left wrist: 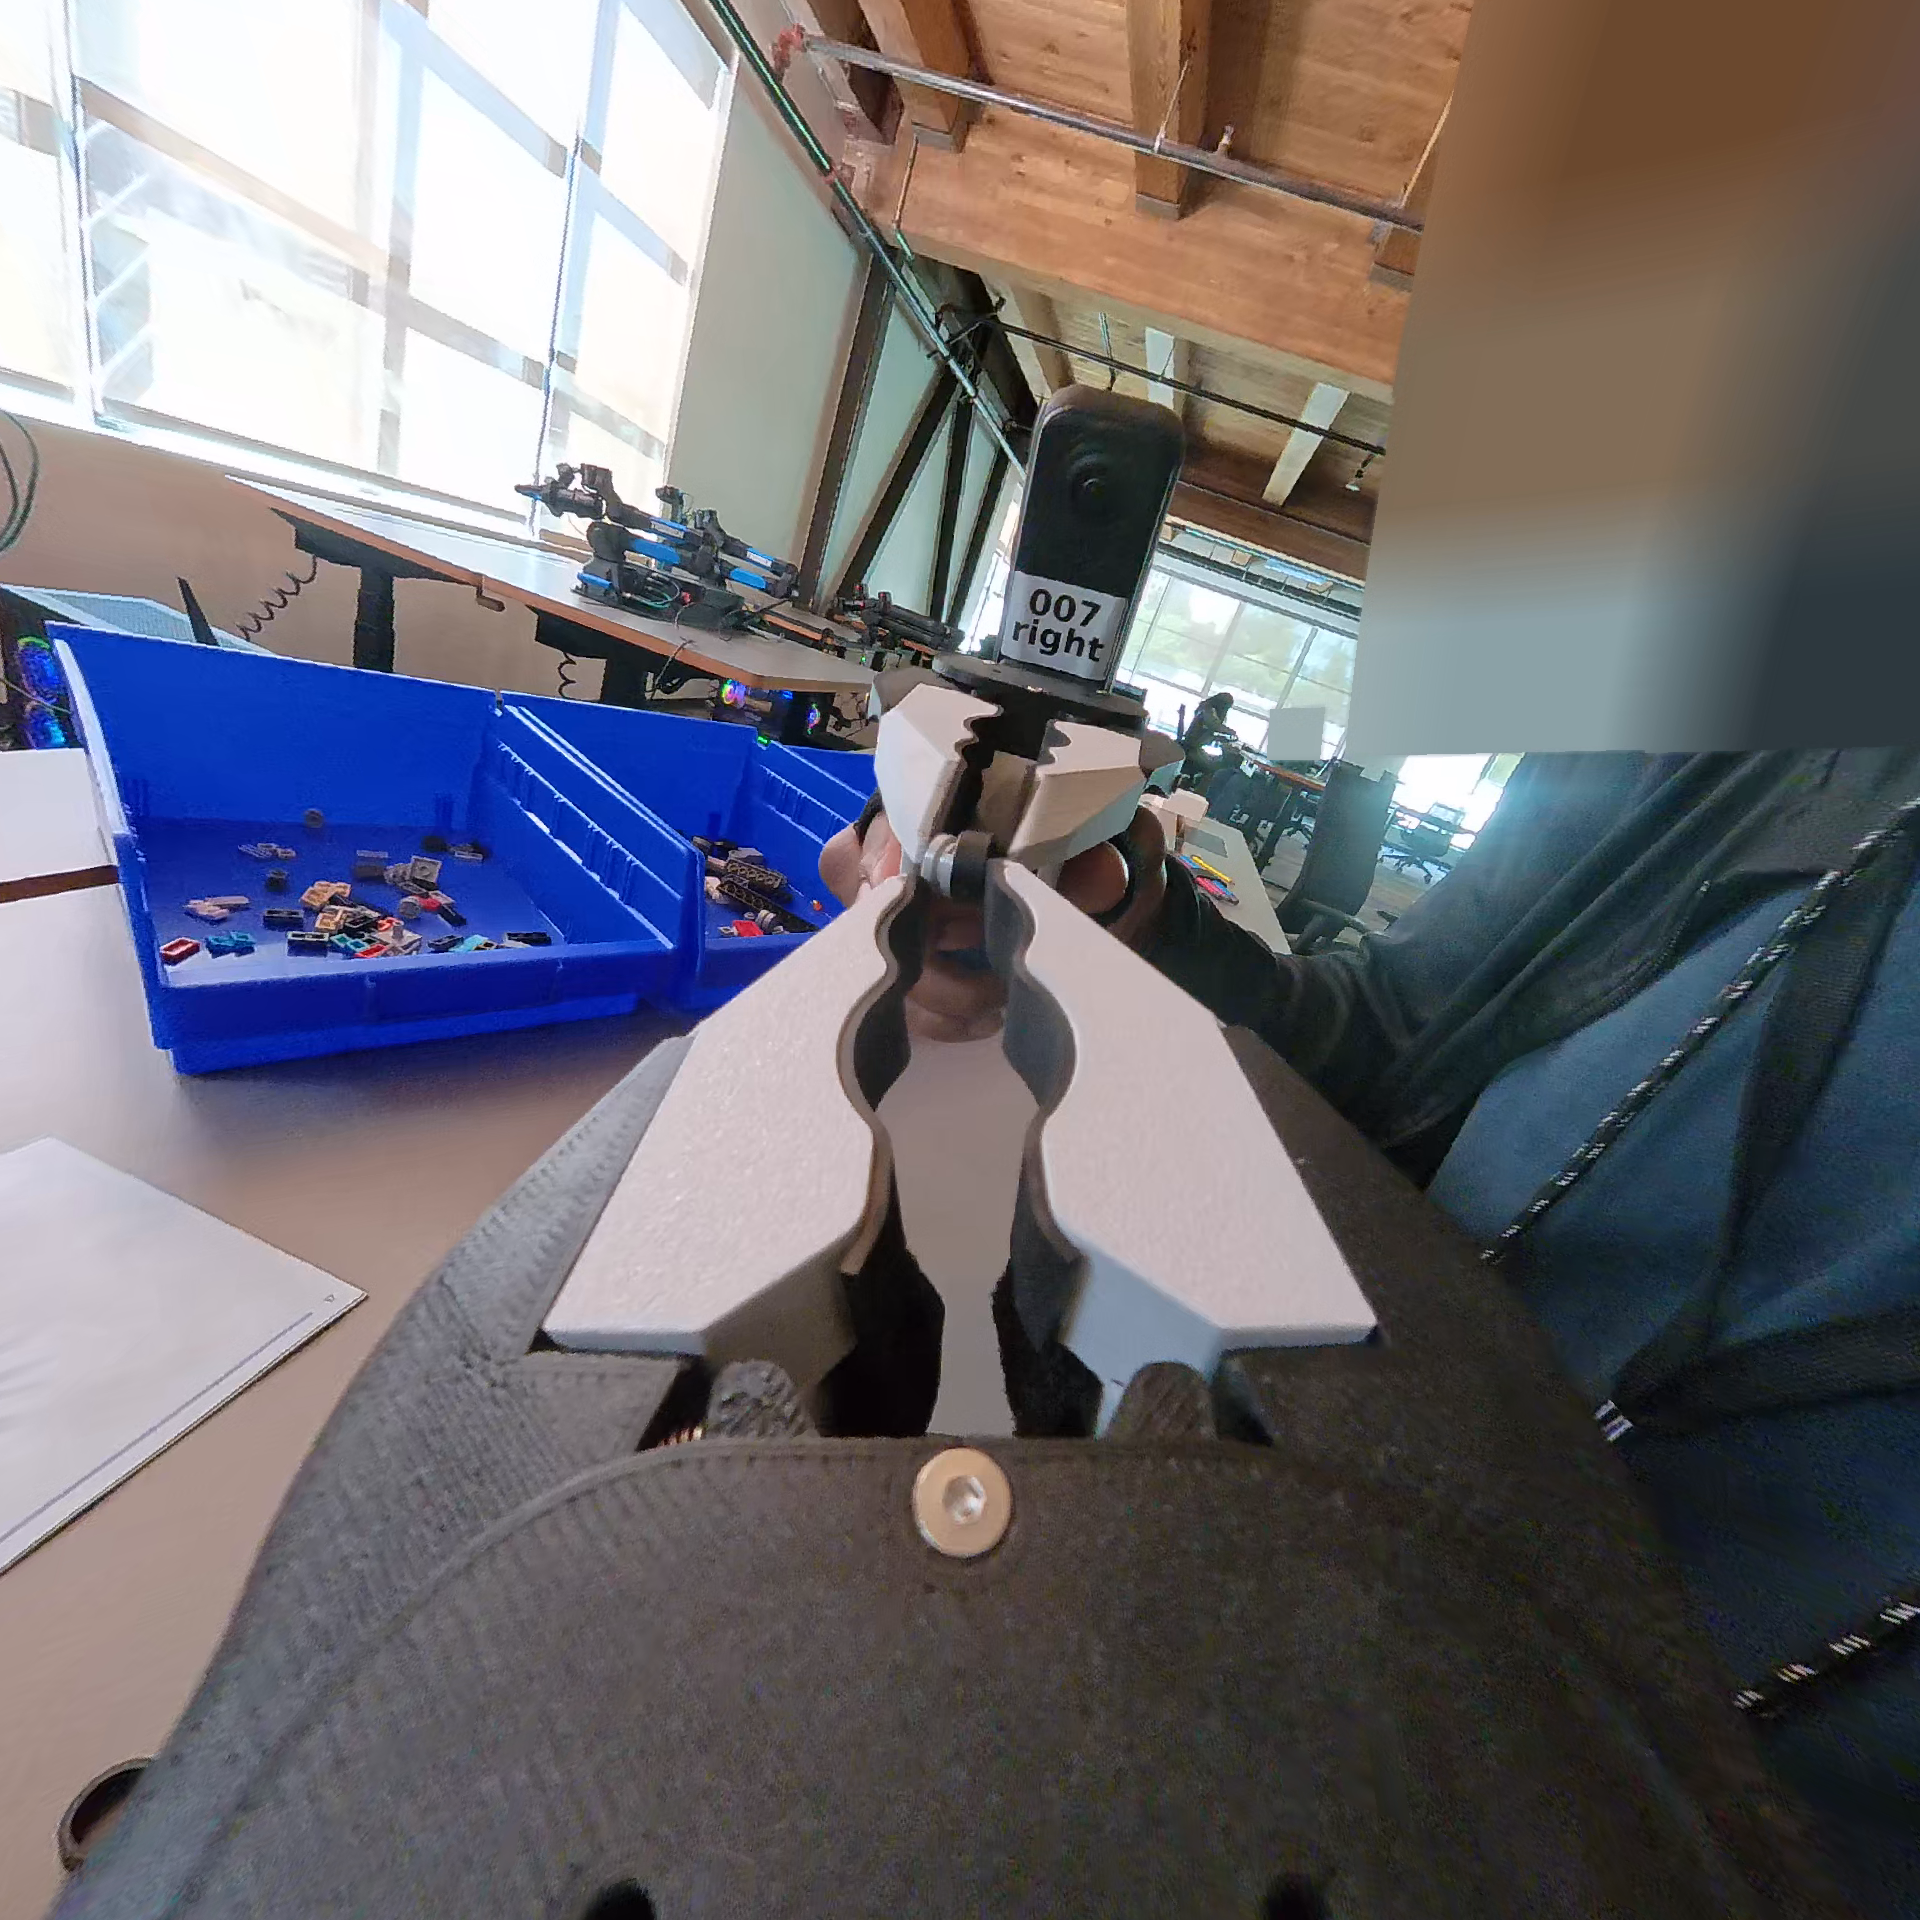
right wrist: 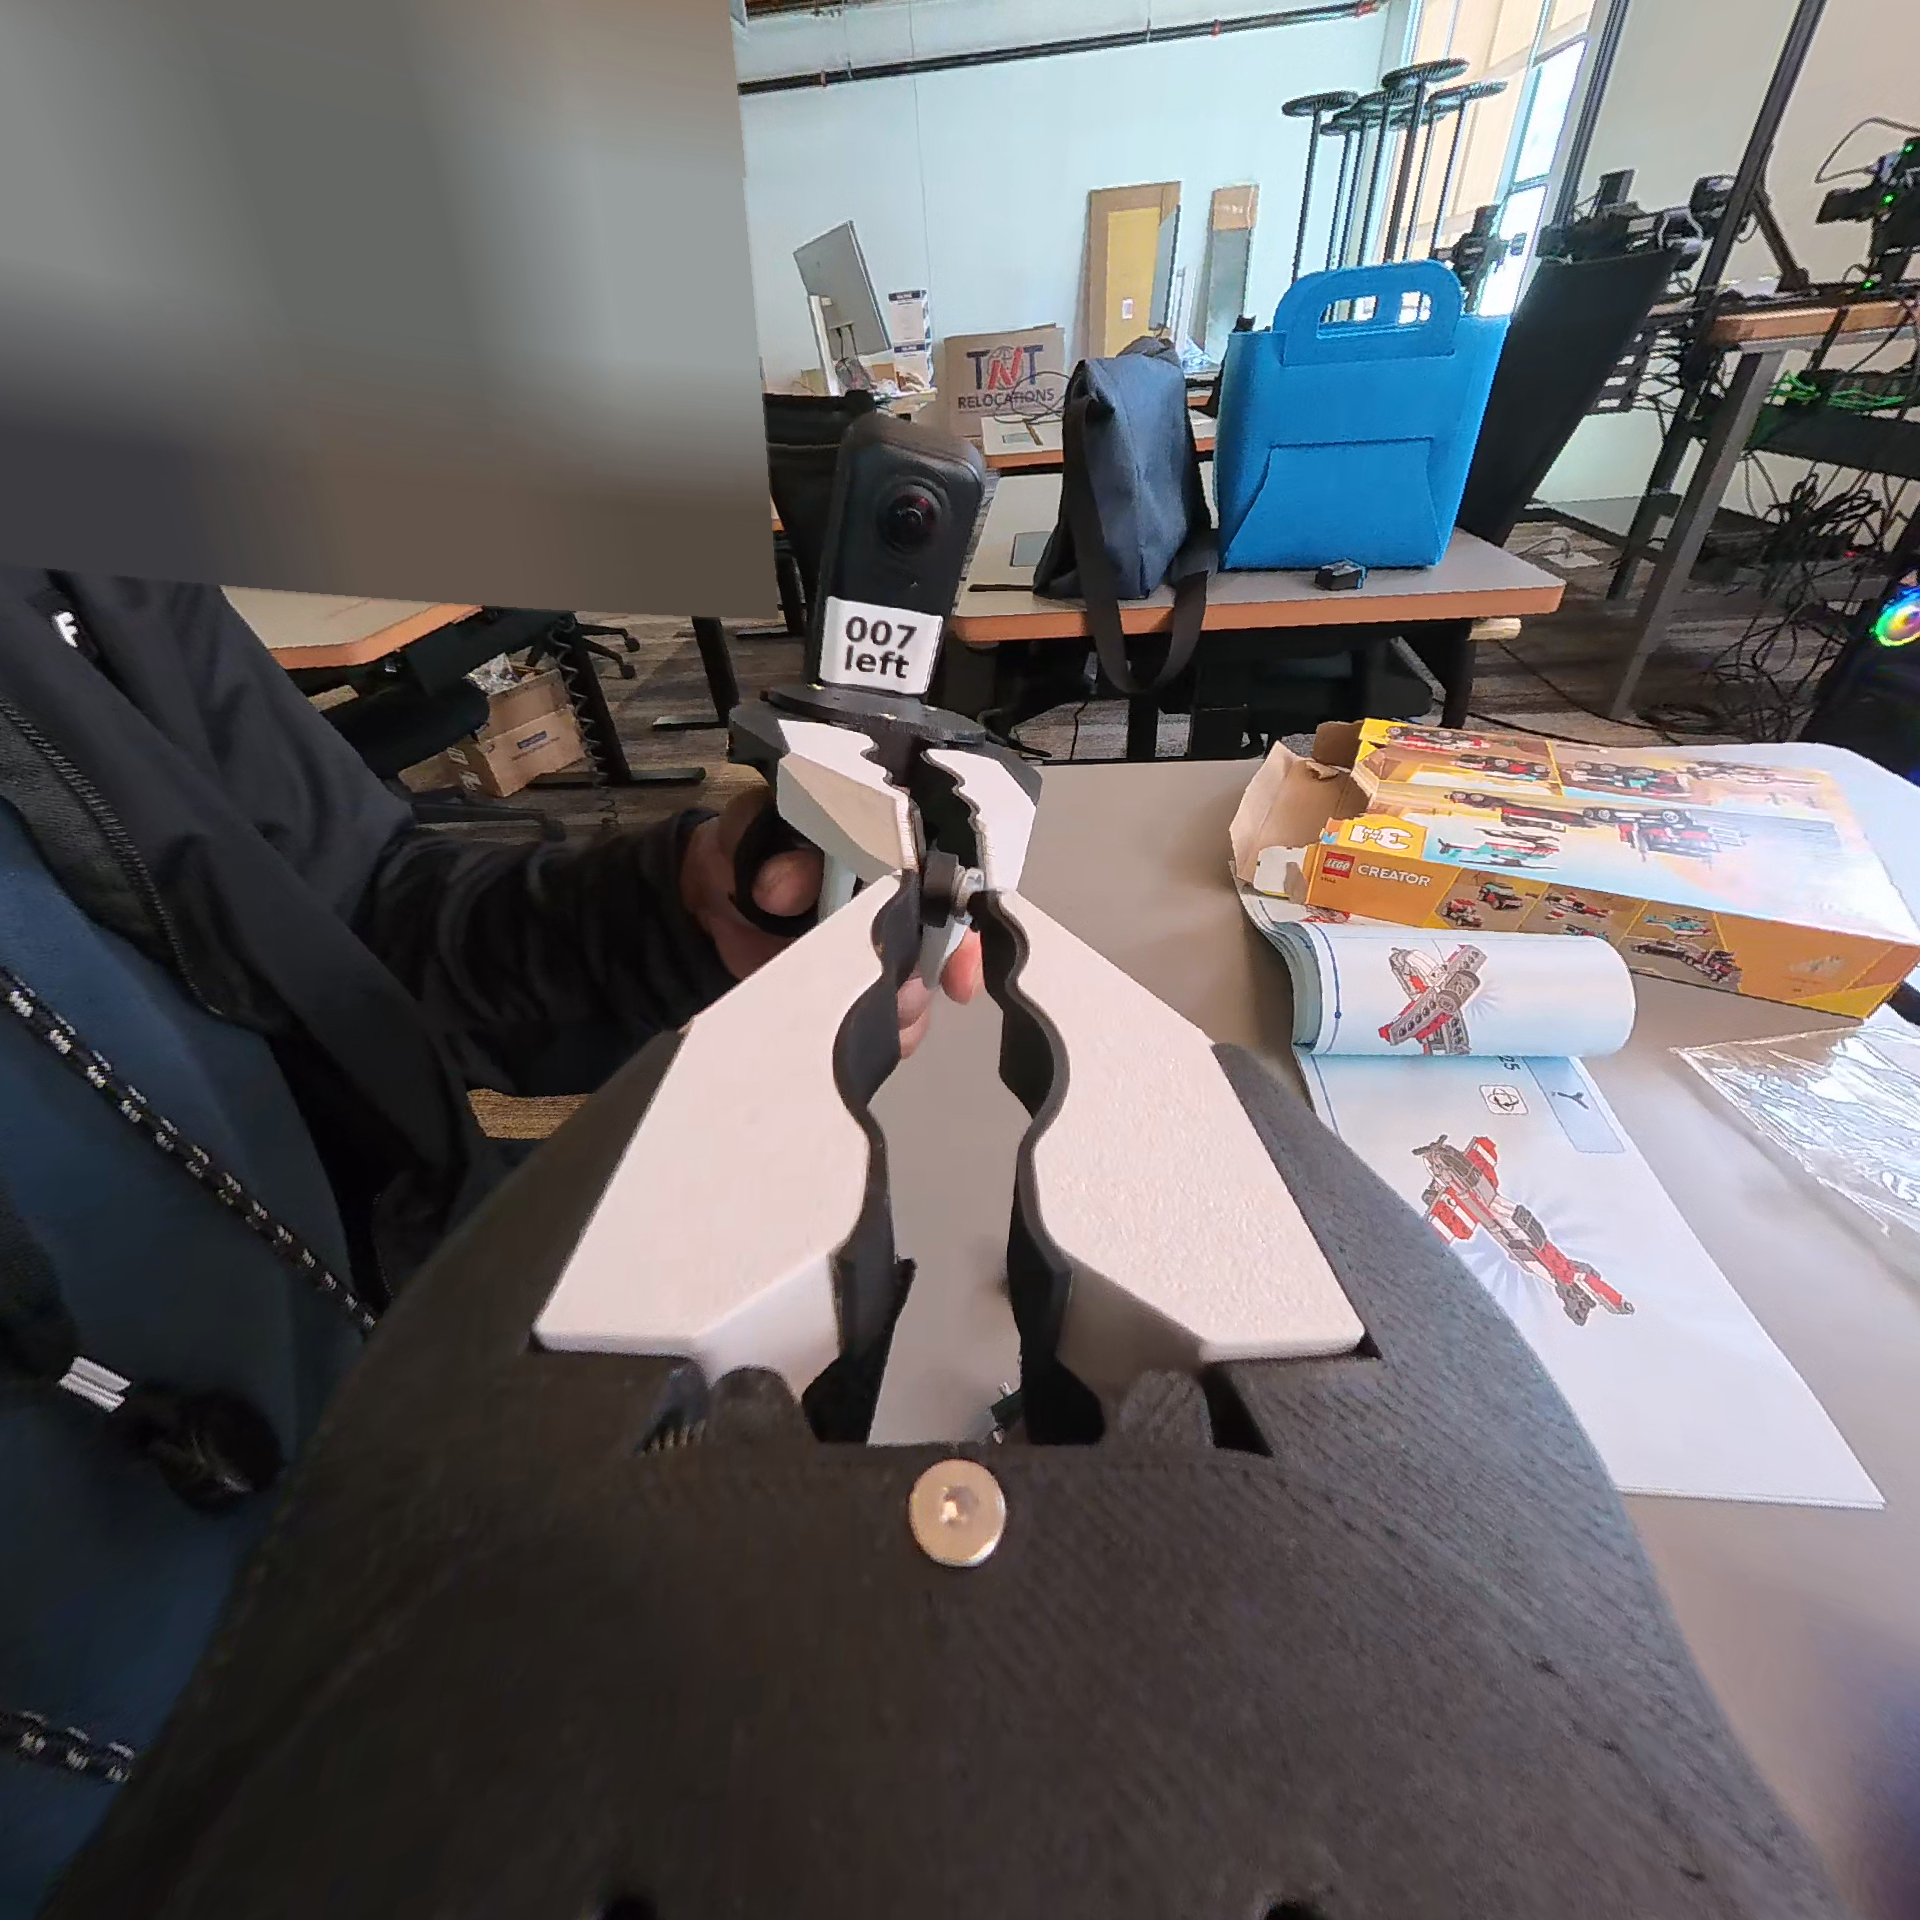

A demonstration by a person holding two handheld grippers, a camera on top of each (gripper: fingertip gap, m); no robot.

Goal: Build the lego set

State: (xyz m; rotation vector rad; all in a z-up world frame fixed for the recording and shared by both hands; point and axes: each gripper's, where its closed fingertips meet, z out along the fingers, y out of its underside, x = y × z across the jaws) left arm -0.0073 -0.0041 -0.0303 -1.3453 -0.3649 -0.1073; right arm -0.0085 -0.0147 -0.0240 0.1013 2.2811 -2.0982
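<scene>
Currently the left gripper (left wrist: 951,883) and the right gripper (right wrist: 945,899) are raised above the table (left wrist: 343,1143) and point tip to tip, with a small wheel piece (left wrist: 961,871) between them: a black tyre on a light grey hub. In the left wrist view the left gripper's fingertips close on this piece at their far end, while the wavy inner edges behind the tips stand apart. In the right wrist view the right gripper's tips meet the same wheel piece (right wrist: 948,891) in the same manner; which gripper bears the load cannot be told. Only the left wrist view shows the part supply: a blue bin (left wrist: 343,1029) to the left of the tips and beyond them, holding loose lego pieces (left wrist: 343,920), with a second blue bin (left wrist: 727,977) touching its right side, and a white sheet (left wrist: 135,1330) on the table, left of the gripper body. Only the right wrist view shows the documentation: the yellow lego box (right wrist: 1621,862), opened at one end, to the right of the tips, and the open instruction booklet (right wrist: 1507,1174) just before the box, right of the fingers, beside a clear plastic bag (right wrist: 1829,1112). Each view shows a person's hand (right wrist: 748,894) on the opposite gripper's handle.
</scene>
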